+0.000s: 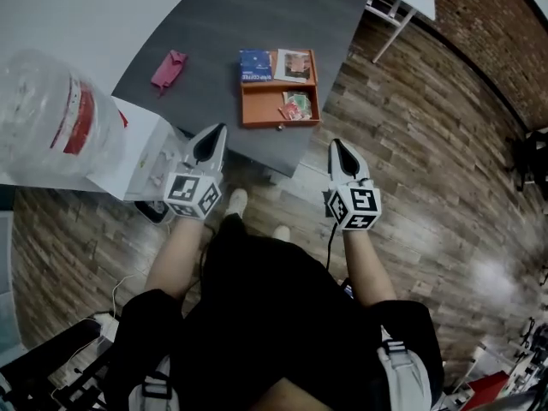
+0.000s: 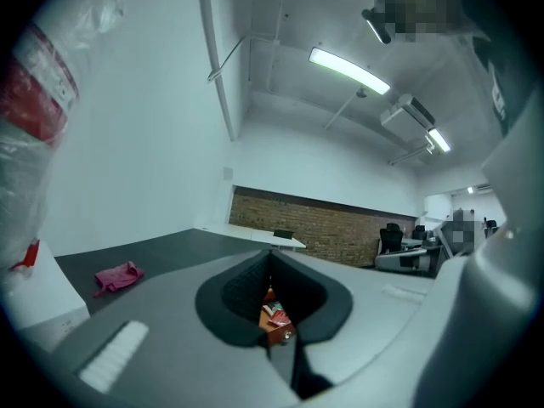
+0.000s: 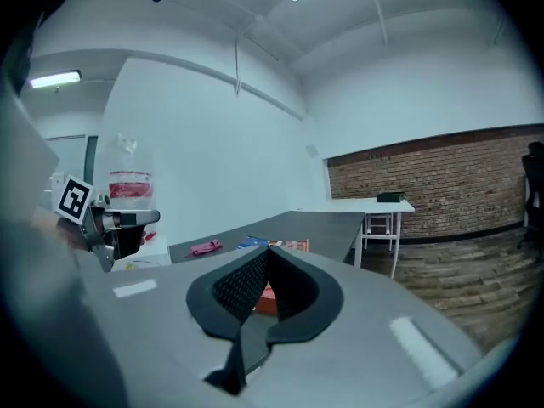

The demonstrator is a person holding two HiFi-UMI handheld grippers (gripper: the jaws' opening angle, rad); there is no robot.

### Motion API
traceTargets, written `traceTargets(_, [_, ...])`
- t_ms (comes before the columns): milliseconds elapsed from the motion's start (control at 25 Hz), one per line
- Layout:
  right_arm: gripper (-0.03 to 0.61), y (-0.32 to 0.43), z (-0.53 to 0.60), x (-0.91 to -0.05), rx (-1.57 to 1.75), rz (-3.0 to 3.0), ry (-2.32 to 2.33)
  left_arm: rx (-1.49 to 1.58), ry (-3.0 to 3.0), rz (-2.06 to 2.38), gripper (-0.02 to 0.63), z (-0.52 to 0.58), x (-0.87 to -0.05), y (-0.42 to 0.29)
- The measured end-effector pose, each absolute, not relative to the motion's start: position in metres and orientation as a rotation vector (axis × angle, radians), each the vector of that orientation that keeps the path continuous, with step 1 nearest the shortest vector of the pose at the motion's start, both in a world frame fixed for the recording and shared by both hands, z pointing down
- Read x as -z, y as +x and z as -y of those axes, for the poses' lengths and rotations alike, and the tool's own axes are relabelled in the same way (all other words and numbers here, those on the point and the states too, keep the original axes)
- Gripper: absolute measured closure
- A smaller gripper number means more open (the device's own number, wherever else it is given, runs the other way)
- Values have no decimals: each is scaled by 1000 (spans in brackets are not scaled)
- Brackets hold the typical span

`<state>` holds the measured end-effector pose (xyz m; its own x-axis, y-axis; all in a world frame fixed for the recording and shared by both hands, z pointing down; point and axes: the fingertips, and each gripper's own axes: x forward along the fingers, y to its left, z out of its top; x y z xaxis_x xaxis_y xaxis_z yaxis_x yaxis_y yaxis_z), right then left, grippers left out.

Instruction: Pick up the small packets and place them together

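An orange tray (image 1: 257,110) sits on the dark grey table (image 1: 223,24) and holds a blue packet (image 1: 255,65), a pale packet (image 1: 293,64) and small red and green packets (image 1: 296,107). A pink packet (image 1: 169,68) lies alone on the table to the tray's left. My left gripper (image 1: 217,131) is shut and empty near the table's front edge, pointing at the tray (image 2: 274,323). My right gripper (image 1: 336,145) is also shut and empty, off the table's near corner. In the right gripper view the pink packet (image 3: 204,247) and blue packet (image 3: 252,243) show beyond the right gripper (image 3: 267,252).
A large clear water bottle (image 1: 47,110) with a red label stands on a white dispenser (image 1: 141,152) at the left, close to my left gripper. Wood-plank floor (image 1: 428,144) lies to the right of the table. A white desk (image 3: 374,204) and a brick wall stand farther off.
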<state>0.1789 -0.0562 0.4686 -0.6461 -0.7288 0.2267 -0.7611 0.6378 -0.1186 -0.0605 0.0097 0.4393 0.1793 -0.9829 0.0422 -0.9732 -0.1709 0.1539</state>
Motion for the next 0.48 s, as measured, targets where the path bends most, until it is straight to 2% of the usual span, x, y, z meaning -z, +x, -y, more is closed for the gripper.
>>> traceTargets(480, [577,176,21,-445,-313,2783,1322,183,2332,1876,614,-36,-430,-64])
